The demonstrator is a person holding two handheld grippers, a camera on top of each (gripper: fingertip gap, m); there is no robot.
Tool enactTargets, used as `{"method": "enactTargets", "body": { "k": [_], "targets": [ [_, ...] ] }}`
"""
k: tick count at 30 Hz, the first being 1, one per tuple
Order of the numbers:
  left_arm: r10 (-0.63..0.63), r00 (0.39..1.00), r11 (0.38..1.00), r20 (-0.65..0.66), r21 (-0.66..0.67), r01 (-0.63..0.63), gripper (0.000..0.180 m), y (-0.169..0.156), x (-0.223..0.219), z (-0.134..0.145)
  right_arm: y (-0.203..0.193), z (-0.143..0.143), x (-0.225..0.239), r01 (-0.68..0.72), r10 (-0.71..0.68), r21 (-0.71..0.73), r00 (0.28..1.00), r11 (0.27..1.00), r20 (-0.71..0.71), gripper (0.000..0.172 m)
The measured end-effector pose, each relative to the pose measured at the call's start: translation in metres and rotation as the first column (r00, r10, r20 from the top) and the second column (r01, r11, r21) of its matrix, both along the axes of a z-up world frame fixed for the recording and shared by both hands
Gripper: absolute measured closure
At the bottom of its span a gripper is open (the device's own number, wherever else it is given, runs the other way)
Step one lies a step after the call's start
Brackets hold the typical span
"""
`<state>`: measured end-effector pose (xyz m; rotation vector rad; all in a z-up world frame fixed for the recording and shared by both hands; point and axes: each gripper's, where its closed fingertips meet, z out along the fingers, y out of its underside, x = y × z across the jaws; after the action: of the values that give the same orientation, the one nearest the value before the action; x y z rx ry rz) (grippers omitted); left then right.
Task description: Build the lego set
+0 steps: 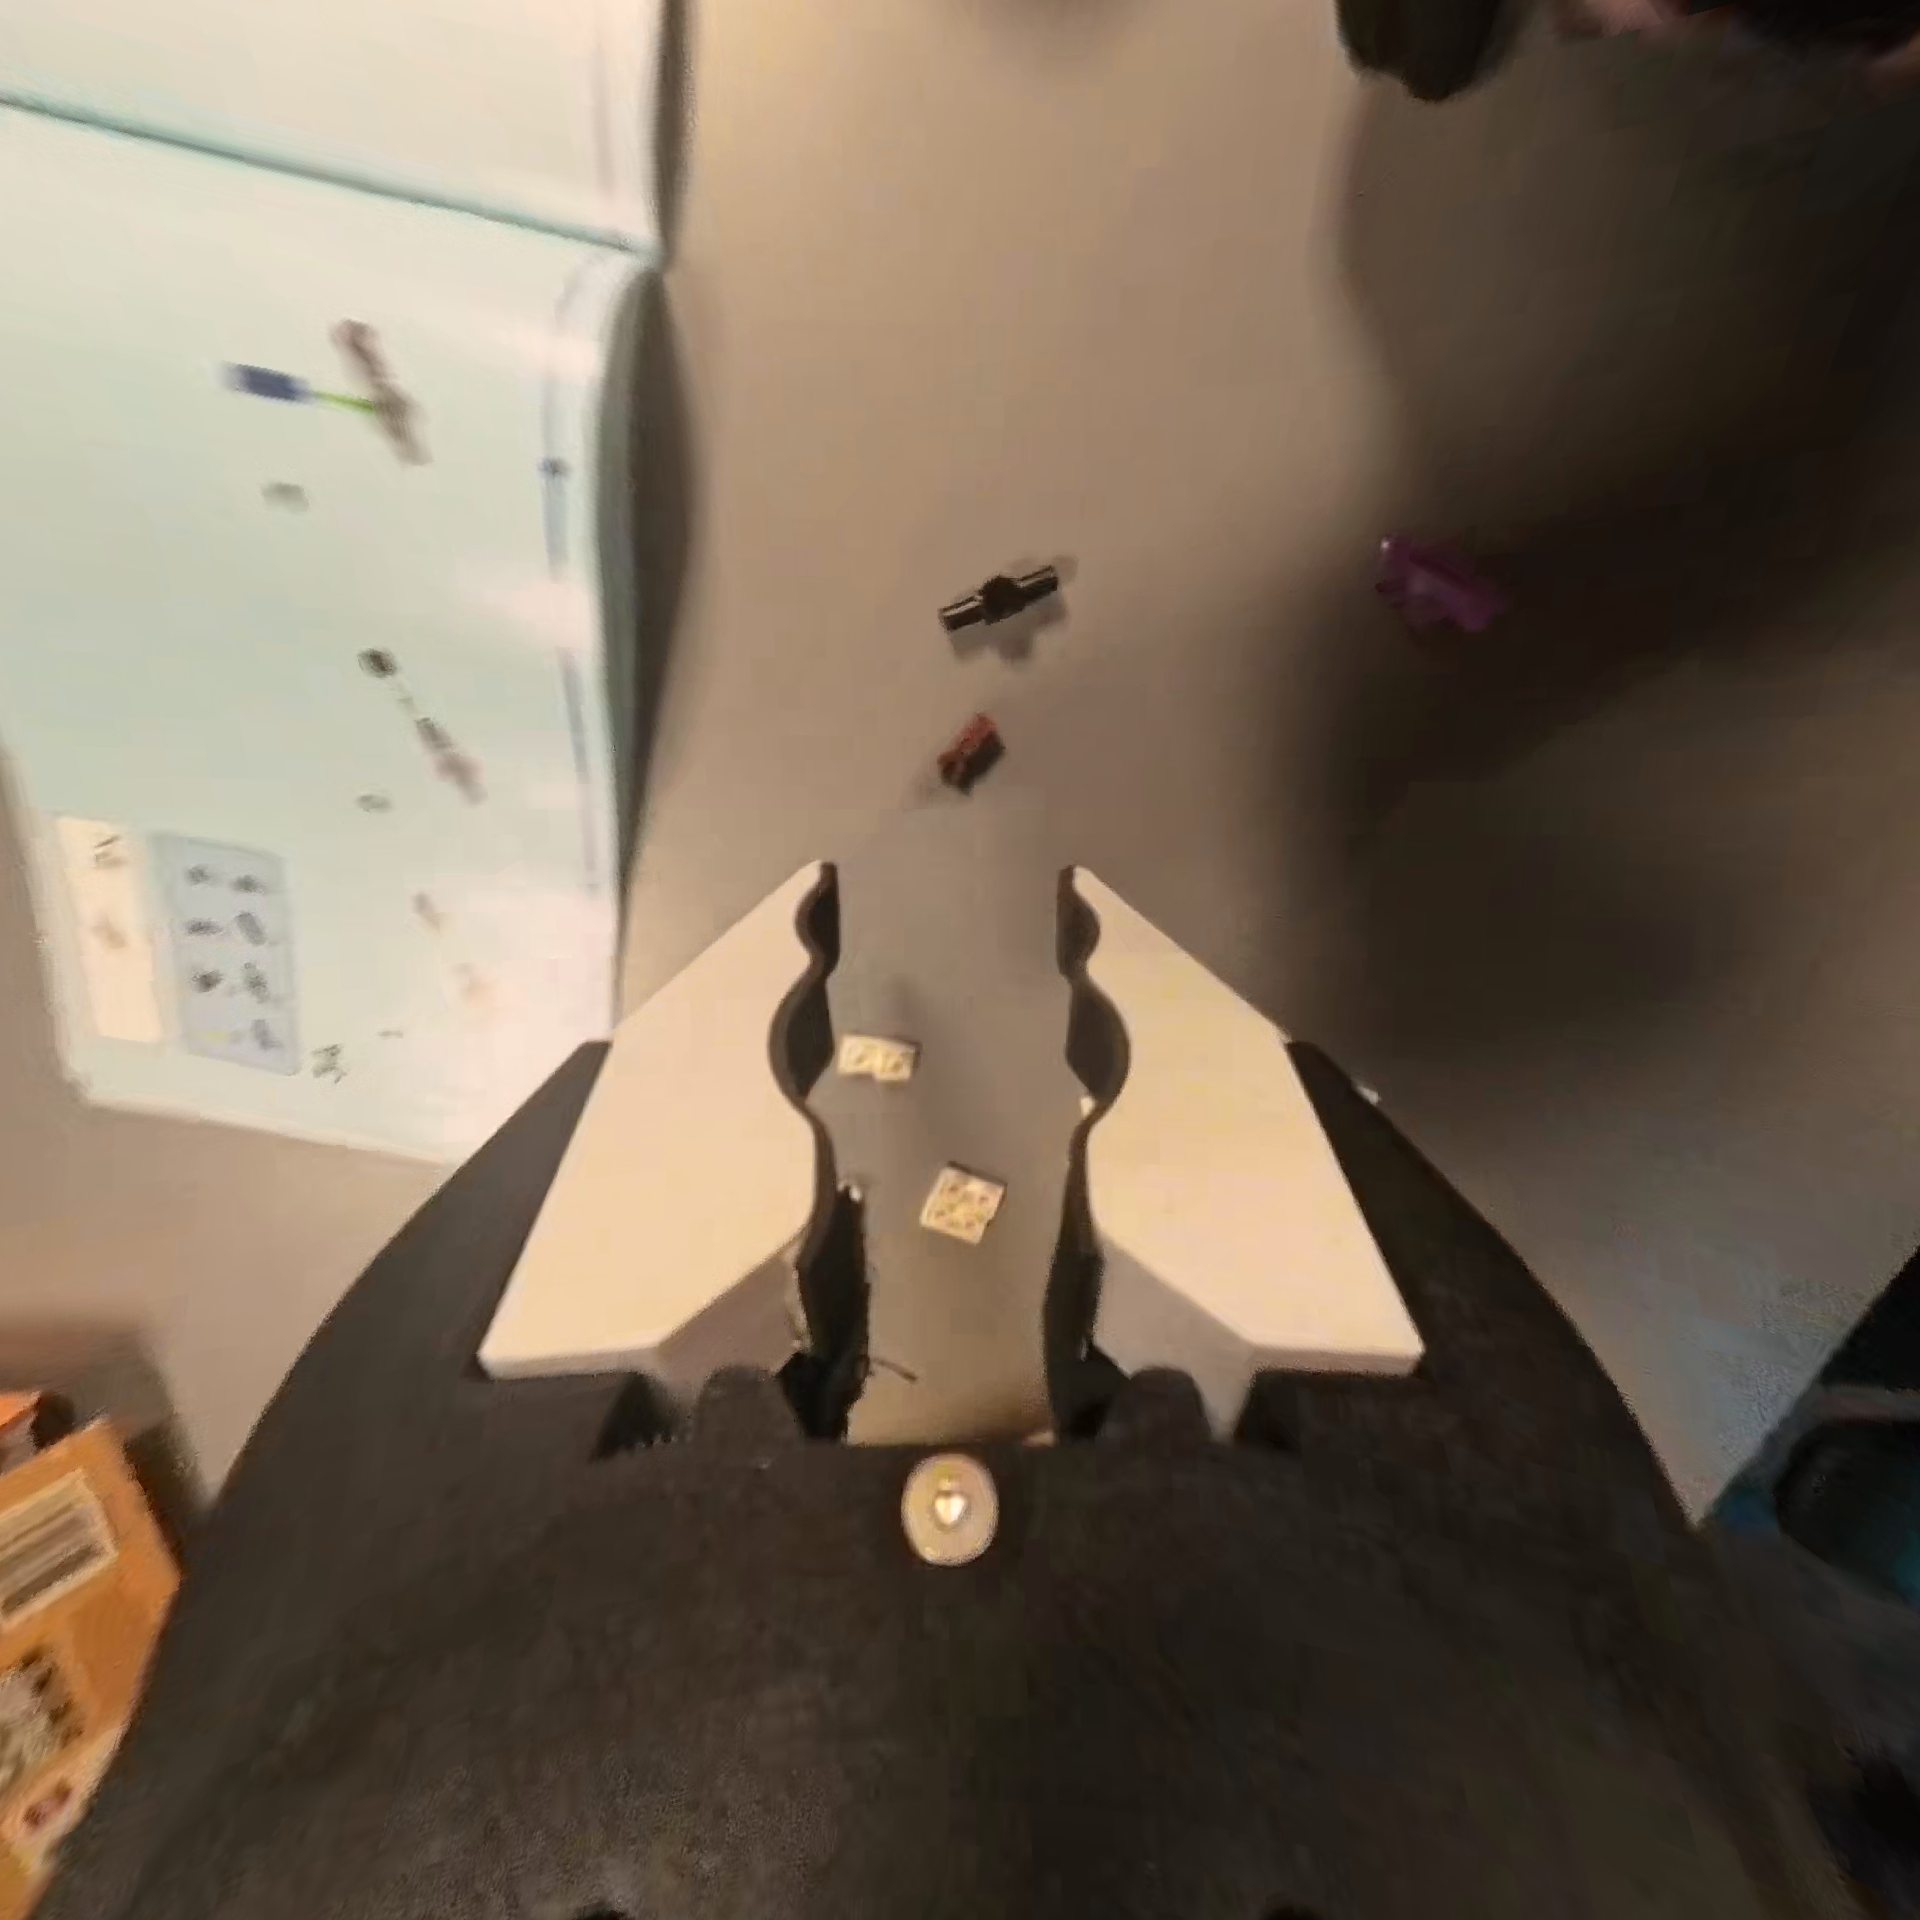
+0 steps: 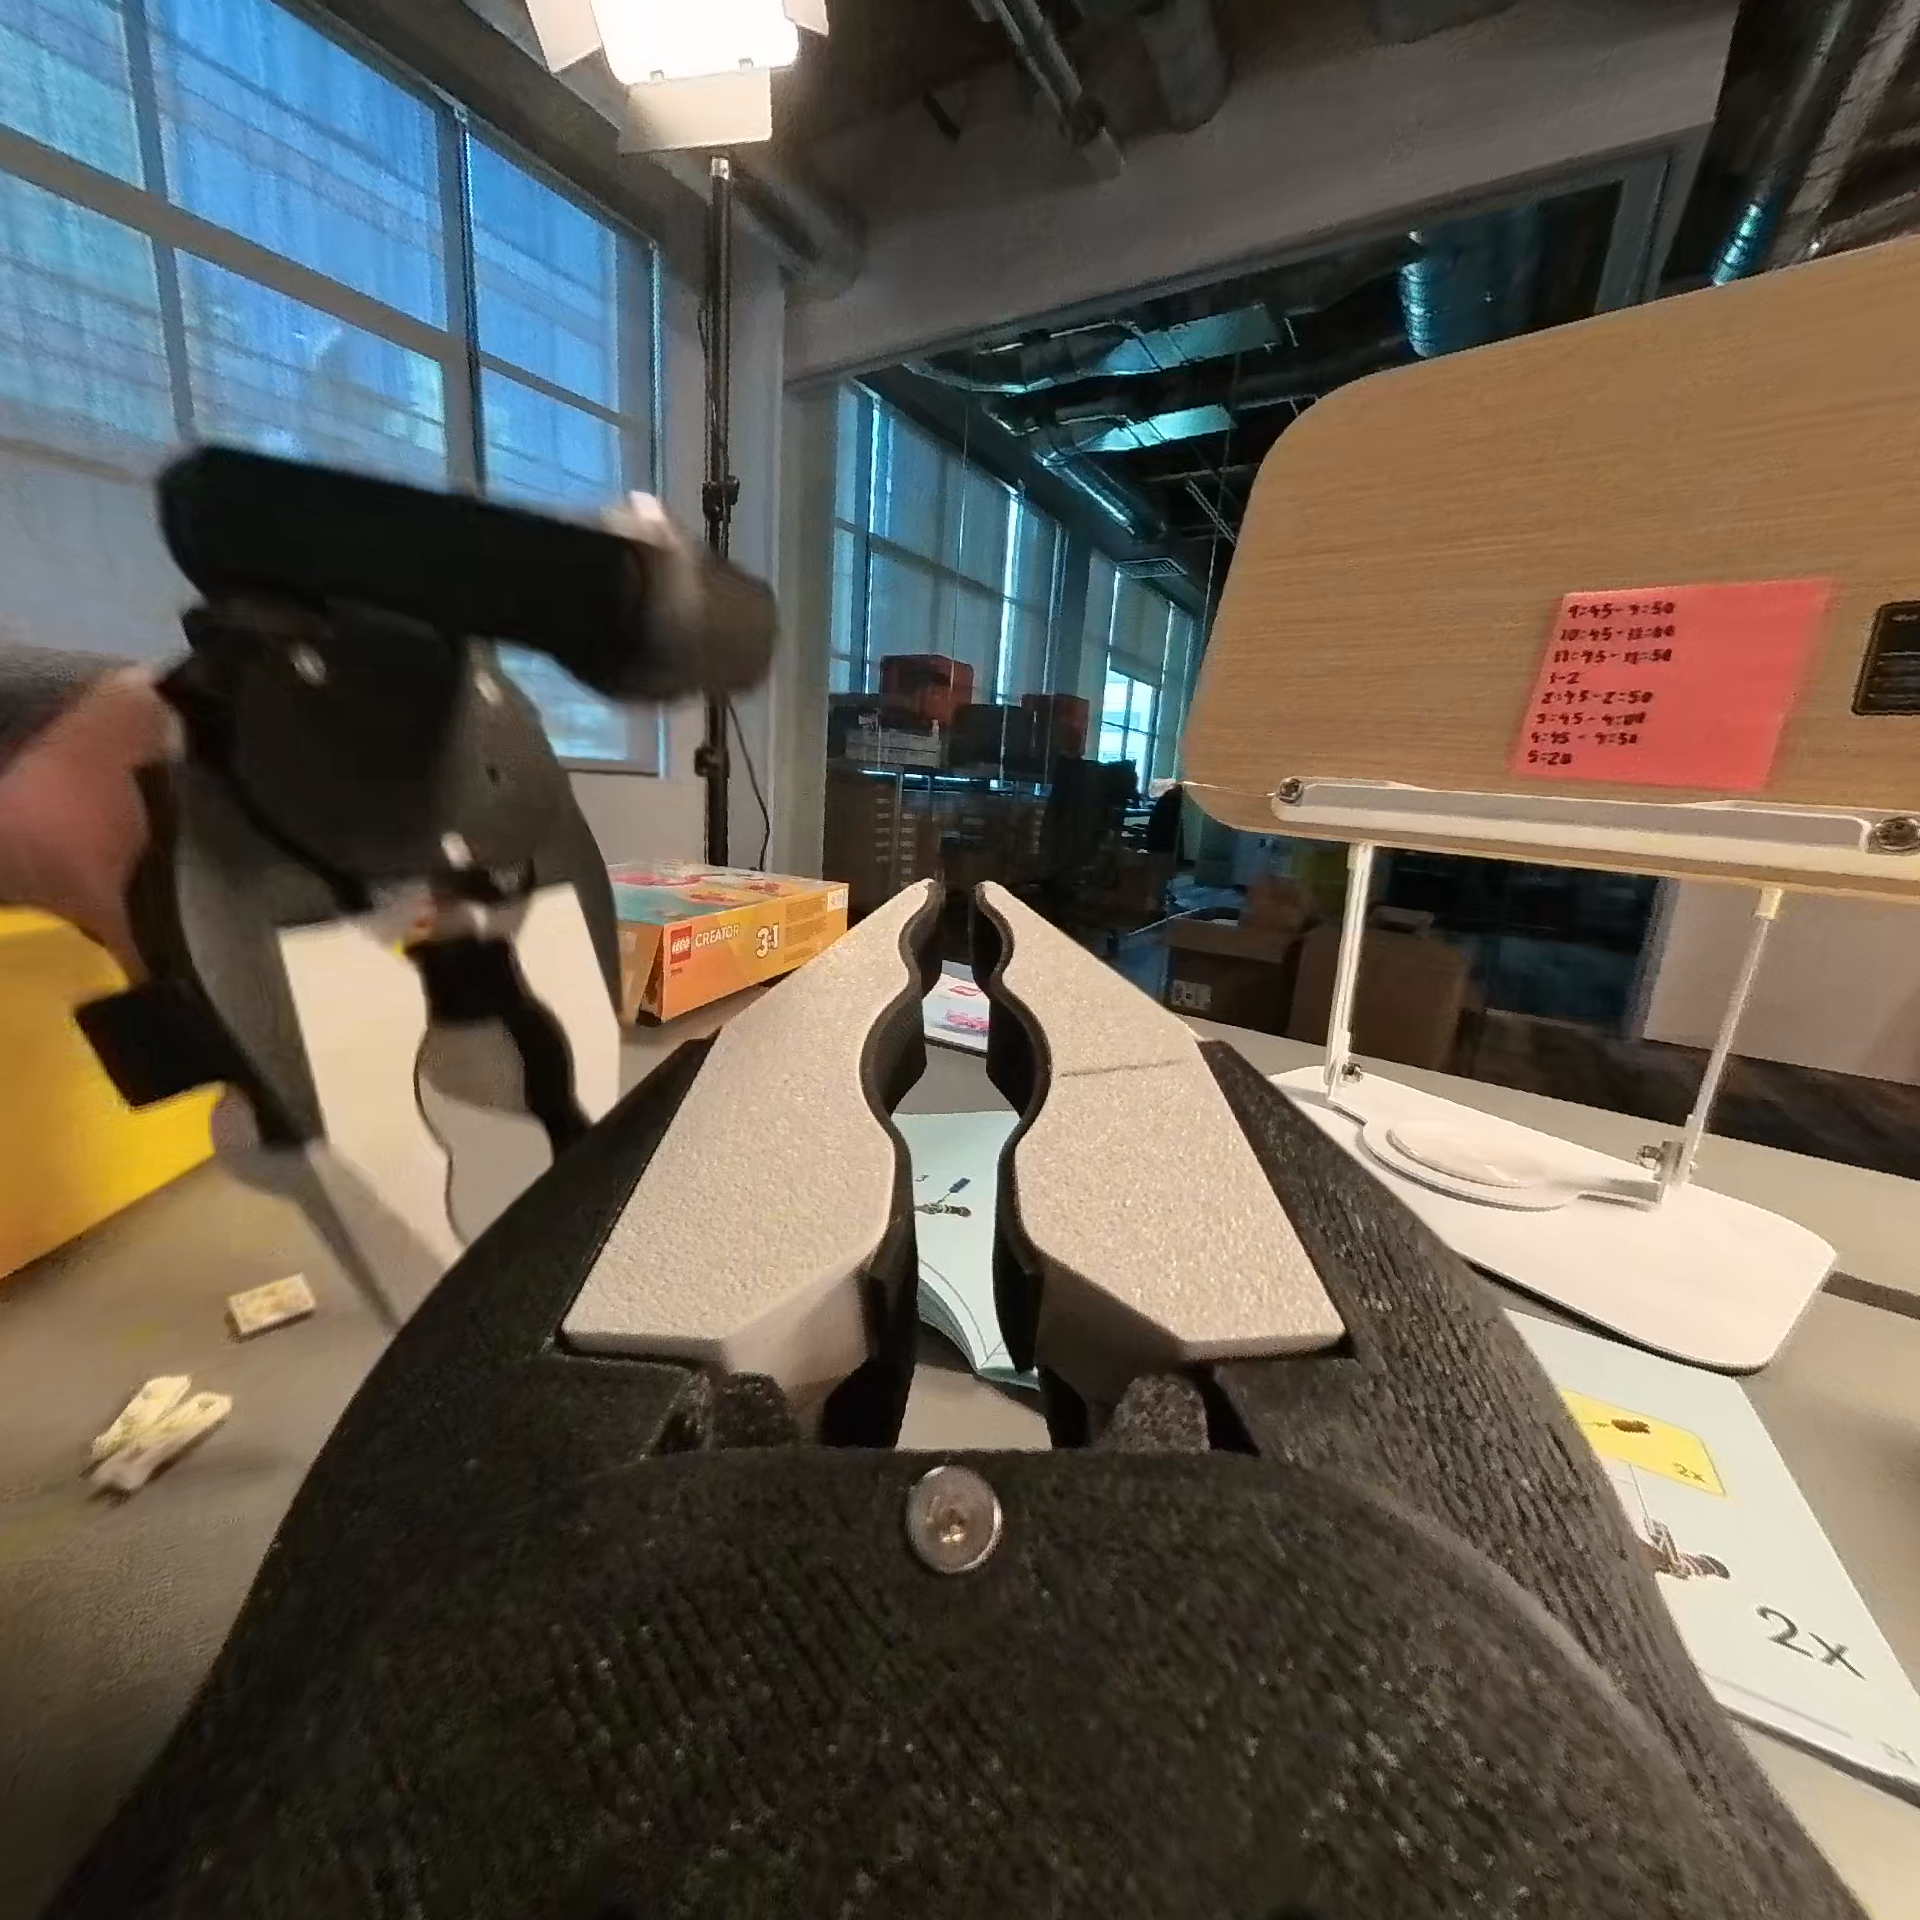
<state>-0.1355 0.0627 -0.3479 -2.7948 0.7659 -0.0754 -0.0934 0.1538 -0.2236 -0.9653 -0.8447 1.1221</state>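
My left gripper (image 1: 948, 878) is open and empty, pointing down at the grey table (image 1: 935, 416). Two small white plates (image 1: 880, 1060) (image 1: 963, 1202) lie on the table below the gap between its fingers, untouched. Ahead of its tips lie a red and black piece (image 1: 968, 750) and a black pin-like piece (image 1: 1000, 603). A purple piece (image 1: 1439, 587) lies to the right. The left gripper also shows in the right wrist view (image 2: 457, 1039), held by a hand, jaws apart. My right gripper (image 2: 958, 890) is shut with nothing between its pads, held level above an open instruction booklet (image 2: 956, 1278).
The booklet (image 1: 312, 623) lies left of the left gripper. A wooden book stand (image 2: 1558, 623) on a white base stands at the right. An orange toy box (image 2: 727, 935) is at the back and a yellow bin (image 2: 62, 1091) at the left. White pieces (image 2: 270, 1304) (image 2: 156, 1429) lie at the front left. Some 15 centimeters of space lies between my two pairs of fingers. The black pin-like piece (image 1: 1000, 603) is closer to my left gripper, around 5 centimeters from its tips; the right tips are 15 centimeters off.
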Motion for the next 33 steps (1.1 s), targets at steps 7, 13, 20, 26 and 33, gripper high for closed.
{"method": "enactTargets", "body": {
  "k": [7,13,20,26,33],
  "targets": [
    [0.293,0.954,0.880,0.068,0.372,-0.297,0.151,-0.045,-0.055,0.122,-0.003,-0.001,-0.002,-0.007,0.007,0.013,1.000,1.000,0.008,0.169],
    [0.541,0.837,0.810,-0.078,0.314,-0.495,0.162,-0.147,-0.118,0.113,-0.014,-0.005,-0.007,-0.019,0.017,0.069,0.999,0.997,0.038,0.170],
    [0.431,0.901,0.901,-0.057,-0.023,-0.432,0.170,-0.195,-0.096,0.020,-0.035,-0.009,-0.017,-0.062,0.050,0.162,0.996,0.985,0.076,0.171],
    [0.456,0.890,0.890,0.024,-0.024,-0.455,0.166,-0.181,-0.097,-0.007,-0.033,-0.010,-0.018,-0.071,0.060,0.138,0.995,0.988,0.079,0.172],
    [0.453,0.891,0.891,0.046,-0.054,-0.450,0.158,-0.185,-0.102,-0.016,-0.036,-0.013,-0.020,-0.094,0.082,0.128,0.992,0.987,0.093,0.171]
  ]
}}
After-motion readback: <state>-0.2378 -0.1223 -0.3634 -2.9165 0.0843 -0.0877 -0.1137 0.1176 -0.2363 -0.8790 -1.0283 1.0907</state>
